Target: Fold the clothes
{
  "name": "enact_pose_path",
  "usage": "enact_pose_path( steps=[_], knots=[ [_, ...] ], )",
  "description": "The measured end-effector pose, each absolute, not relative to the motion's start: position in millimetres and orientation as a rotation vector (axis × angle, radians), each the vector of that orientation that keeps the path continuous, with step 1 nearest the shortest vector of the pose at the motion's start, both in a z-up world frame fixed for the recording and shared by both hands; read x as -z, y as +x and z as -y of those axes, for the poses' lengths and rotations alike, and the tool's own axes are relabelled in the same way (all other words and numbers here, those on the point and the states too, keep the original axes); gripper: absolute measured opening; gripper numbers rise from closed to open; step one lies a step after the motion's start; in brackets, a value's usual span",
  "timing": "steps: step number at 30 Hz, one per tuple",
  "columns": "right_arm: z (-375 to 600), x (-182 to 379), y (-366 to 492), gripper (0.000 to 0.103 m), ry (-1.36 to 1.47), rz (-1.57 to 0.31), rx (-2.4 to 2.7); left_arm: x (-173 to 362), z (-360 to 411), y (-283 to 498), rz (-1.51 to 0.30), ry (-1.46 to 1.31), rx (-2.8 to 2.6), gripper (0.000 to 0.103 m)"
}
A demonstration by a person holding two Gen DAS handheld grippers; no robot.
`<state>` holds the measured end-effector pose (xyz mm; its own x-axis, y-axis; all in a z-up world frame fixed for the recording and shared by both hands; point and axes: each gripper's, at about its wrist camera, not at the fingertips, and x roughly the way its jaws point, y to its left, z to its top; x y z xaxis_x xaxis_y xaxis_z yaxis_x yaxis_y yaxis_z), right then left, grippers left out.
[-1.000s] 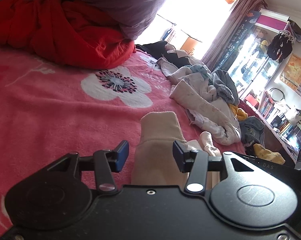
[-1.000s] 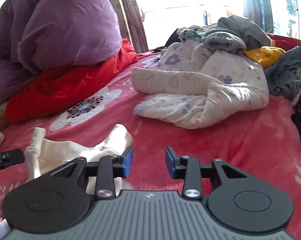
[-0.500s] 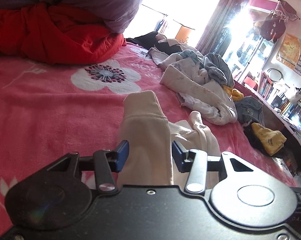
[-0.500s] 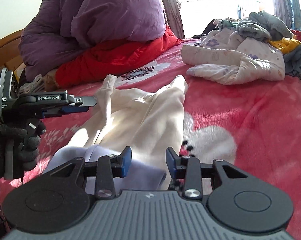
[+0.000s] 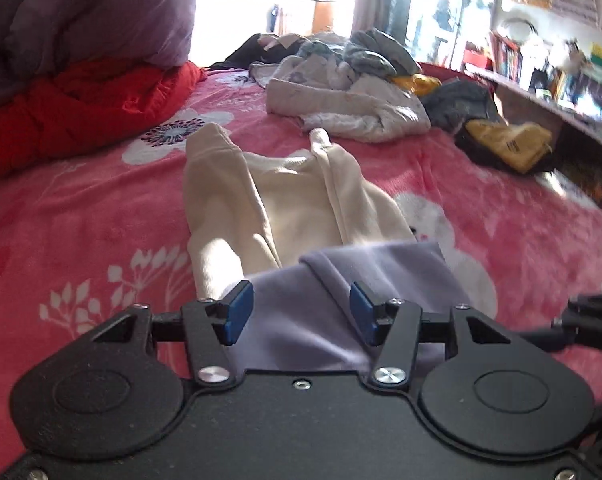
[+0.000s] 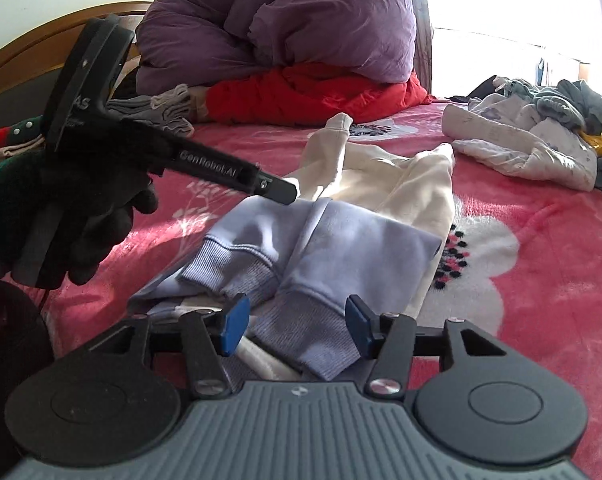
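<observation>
Right wrist, lavender sweatshirt (image 6: 333, 240) folded, ribbed cuffs (image 6: 309, 332) nearest

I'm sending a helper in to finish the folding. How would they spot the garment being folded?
On the pink blanket, in front of the purple duvet, a cream garment lies flat. Its near half is lilac with ribbed cuffs, unlike the crumpled pile by the window.

The pink blanket (image 5: 81, 216) looks fuzzy and plush. The lilac sweatshirt (image 6: 341, 240) is soft matt cloth with ribbed cuffs. The purple duvet (image 6: 321, 20) shows a slight sheen, and the headboard (image 6: 29, 44) is glossy wood.
</observation>
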<state>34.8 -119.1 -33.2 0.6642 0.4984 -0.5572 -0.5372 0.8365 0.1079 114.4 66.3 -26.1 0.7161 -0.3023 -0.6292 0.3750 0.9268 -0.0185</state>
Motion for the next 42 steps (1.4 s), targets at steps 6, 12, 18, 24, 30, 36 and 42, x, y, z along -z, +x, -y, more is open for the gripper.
enact_pose_path(
  steps=[6,12,18,24,30,36,42],
  knots=[
    [137.7,41.5,41.2,0.05,0.051,-0.589,-0.531,34.0,-45.6,70.7,-0.678,0.276,0.412,0.052],
    [156.9,56.6,53.5,0.05,0.165,-0.651,-0.518,58.1,-19.7,63.5,-0.732,0.423,0.394,0.044],
    [165.9,62.4,61.3,0.05,0.189,-0.65,-0.524,65.5,-4.1,53.7,-0.69,0.539,0.321,0.029],
    [167.9,58.0,61.4,0.05,0.18,-0.594,-0.558,57.1,-10.0,47.7,-0.656,0.51,0.25,0.01],
    [163.7,62.0,62.7,0.05,0.164,-0.583,-0.587,28.6,-41.5,48.9,-0.64,0.297,0.203,0.009],
    [161.4,61.4,63.3,0.05,0.161,-0.574,-0.598,-8.2,-95.2,49.0,-0.581,0.097,0.071,0.007],
    [158.3,63.6,65.4,0.05,0.154,-0.58,-0.602,-38.5,-129.8,44.9,-0.514,0.091,-0.047,0.006]
  ],
)
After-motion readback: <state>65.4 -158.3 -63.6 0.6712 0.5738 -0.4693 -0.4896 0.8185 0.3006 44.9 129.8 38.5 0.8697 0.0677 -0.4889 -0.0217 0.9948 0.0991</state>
